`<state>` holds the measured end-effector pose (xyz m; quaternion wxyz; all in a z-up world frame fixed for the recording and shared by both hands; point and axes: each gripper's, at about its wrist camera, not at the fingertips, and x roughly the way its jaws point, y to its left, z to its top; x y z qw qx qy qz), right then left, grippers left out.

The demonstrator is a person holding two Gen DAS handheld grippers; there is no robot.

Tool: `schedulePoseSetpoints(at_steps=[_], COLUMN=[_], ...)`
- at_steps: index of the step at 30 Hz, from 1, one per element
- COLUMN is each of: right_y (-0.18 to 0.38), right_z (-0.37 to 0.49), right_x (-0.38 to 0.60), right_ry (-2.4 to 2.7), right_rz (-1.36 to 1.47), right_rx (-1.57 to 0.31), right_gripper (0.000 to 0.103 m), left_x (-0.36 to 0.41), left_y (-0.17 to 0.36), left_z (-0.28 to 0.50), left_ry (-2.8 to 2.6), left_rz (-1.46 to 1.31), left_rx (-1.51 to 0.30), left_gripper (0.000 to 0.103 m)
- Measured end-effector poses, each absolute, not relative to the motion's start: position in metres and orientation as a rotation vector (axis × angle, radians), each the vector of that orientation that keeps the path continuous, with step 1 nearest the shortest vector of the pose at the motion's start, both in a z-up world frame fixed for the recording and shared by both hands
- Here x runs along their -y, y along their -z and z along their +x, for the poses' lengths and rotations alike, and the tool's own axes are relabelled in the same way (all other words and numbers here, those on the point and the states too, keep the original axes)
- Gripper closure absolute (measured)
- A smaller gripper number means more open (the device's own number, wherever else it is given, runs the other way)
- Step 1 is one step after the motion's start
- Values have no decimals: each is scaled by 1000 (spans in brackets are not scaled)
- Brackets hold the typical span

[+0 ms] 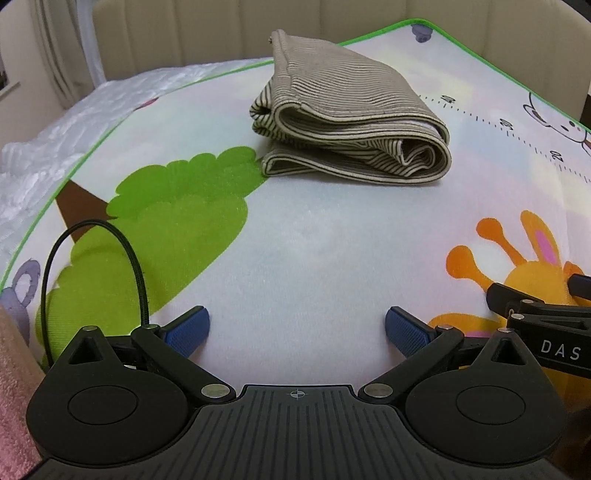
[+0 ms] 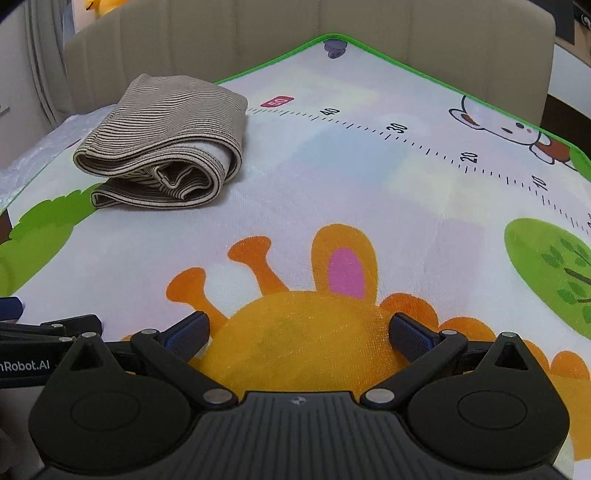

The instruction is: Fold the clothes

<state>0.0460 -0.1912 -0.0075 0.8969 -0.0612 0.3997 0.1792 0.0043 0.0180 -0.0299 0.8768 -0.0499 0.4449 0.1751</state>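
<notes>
**Folded striped garment on play mat, both tools wide apart**

Seen from the left wrist: left tool [image 1: 297, 328] hovering low over the play mat [image 1: 295, 240], blue pads [image 1: 404, 330] spread as wide as they go, nothing between them but bare mat. Black cable [image 1: 55, 251] looped up beside its left finger. Pink fabric [image 1: 14, 387] at the lower left edge of that view, too little showing to name further. Part of the right tool's black frame visible at the right edge, close beside the left tool.

Seen from the right wrist: right tool [image 2: 299, 332] likewise held over the mat, above the orange cartoon giraffe [image 2: 295, 325], pads parted wide and gripping nothing. Left tool's frame just visible at the left edge.

Striped garment [image 1: 347, 122] lay folded into a compact, thick bundle, beige with thin dark stripes, several layers stacked and the near edges curled in rolls. Sat on the far part of the mat, near the green-bordered edge, well apart from both tools and touched by neither. From the right wrist, same bundle [image 2: 166, 140] up and to the left, beside the printed ruler scale [image 2: 406, 136]. Green tree print [image 1: 177, 206] just in front of the bundle's left corner. Beige padded headboard [image 2: 295, 33] behind the mat; white bedding [image 1: 55, 140] showing past the mat's left border.
</notes>
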Motion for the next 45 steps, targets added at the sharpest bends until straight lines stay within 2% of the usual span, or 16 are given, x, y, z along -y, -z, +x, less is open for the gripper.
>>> schedulePoseSetpoints(at_steps=[45], right_y=[9], right_z=[44], right_x=[189], right_ry=[-368], right_rz=[-139], right_rx=[-822], right_gripper=[0], left_x=[-17], left_y=[33], left_z=[5], left_ry=[-376], left_rz=[-86], left_rx=[-915], left_gripper=[0])
